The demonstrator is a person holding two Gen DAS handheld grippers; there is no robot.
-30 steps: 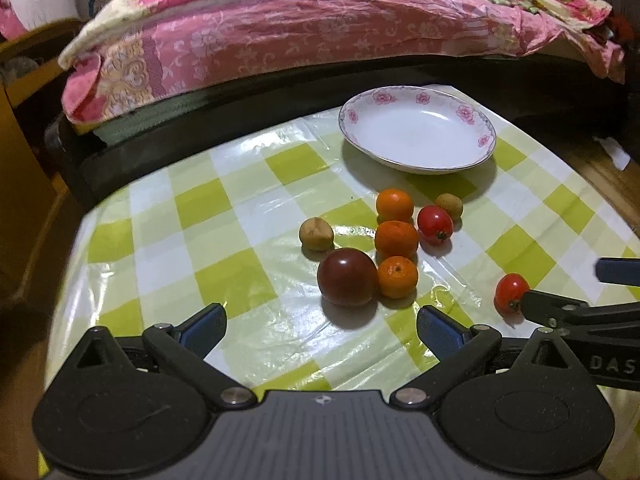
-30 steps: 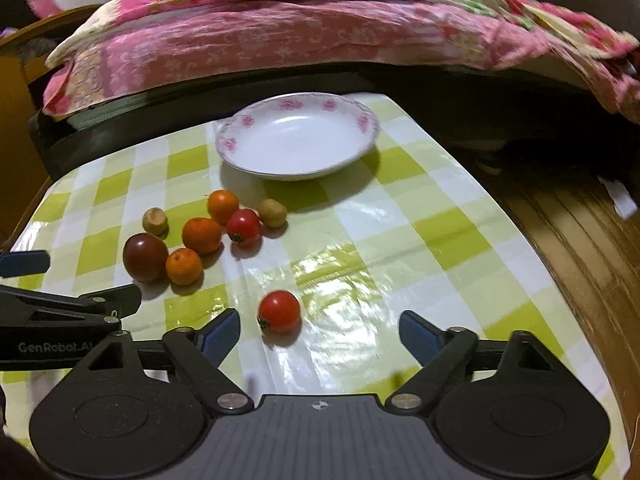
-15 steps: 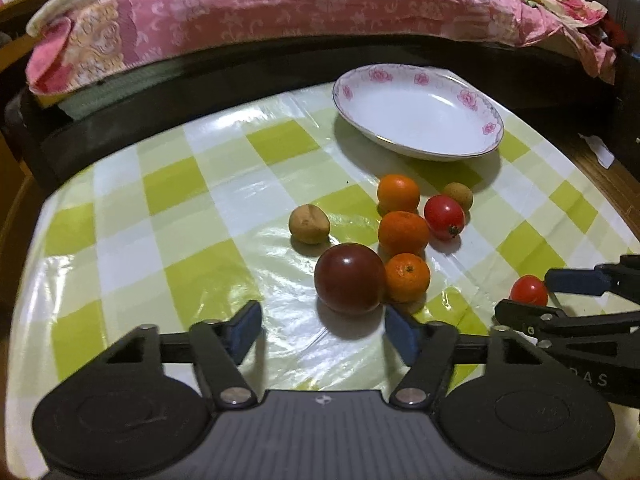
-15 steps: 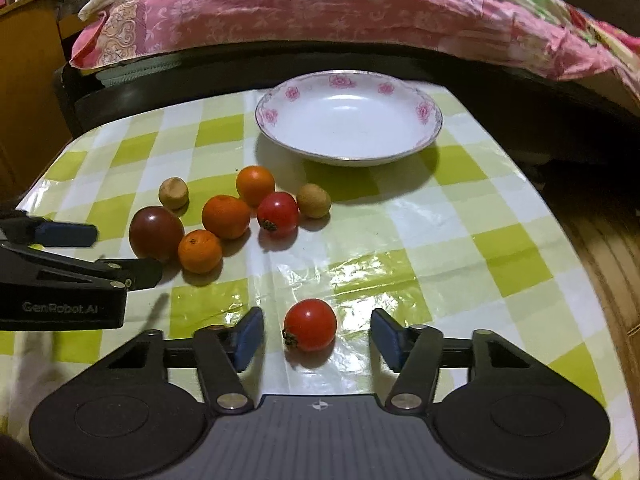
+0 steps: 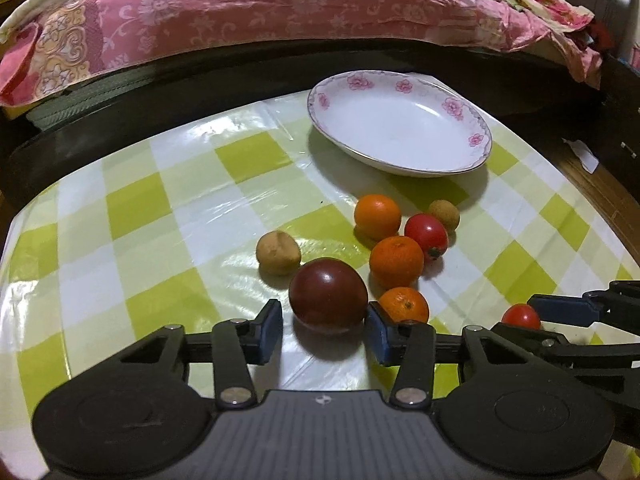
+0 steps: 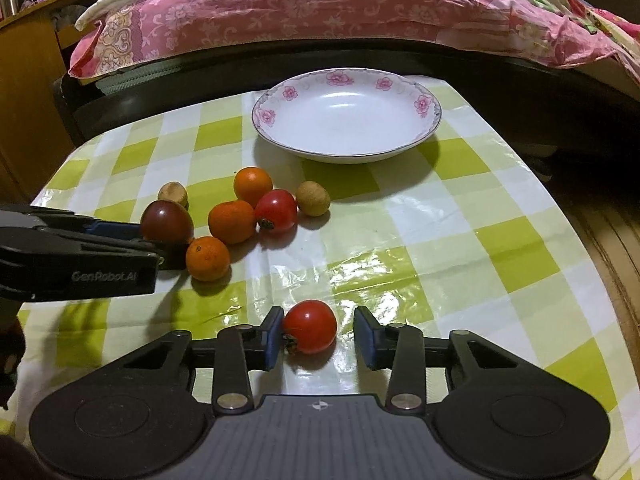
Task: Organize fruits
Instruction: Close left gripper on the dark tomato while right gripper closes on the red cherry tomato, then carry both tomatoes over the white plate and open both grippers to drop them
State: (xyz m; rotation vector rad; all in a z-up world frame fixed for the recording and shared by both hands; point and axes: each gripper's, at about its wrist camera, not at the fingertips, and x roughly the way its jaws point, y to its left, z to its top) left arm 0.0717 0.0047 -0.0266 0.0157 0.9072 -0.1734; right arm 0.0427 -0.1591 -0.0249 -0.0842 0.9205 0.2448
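The left gripper (image 5: 325,330) sat spread around the dark plum-coloured tomato (image 5: 328,293) — right pad touching its side, left pad just clear, not clamped. The right gripper (image 6: 319,336) stood parted about the small red tomato (image 6: 310,326), left pad against it, right pad apart.

Both fruits rested on the glossy green-and-white checked tablecloth (image 6: 440,216). Just beyond the dark tomato lay three oranges (image 5: 396,261), another red tomato (image 5: 425,235) and two tan, round fruits (image 5: 278,252). The flowered white plate (image 6: 347,120) stood farther back, near the table's far edge. Behind it ran a dark bed frame (image 6: 500,76) under a pink floral quilt (image 6: 304,12).

In the left view the right gripper's fingers hid half the small tomato. Its stem end pointed toward the left pad — axis lying sideways. The dark tomato's stem could not be seen.
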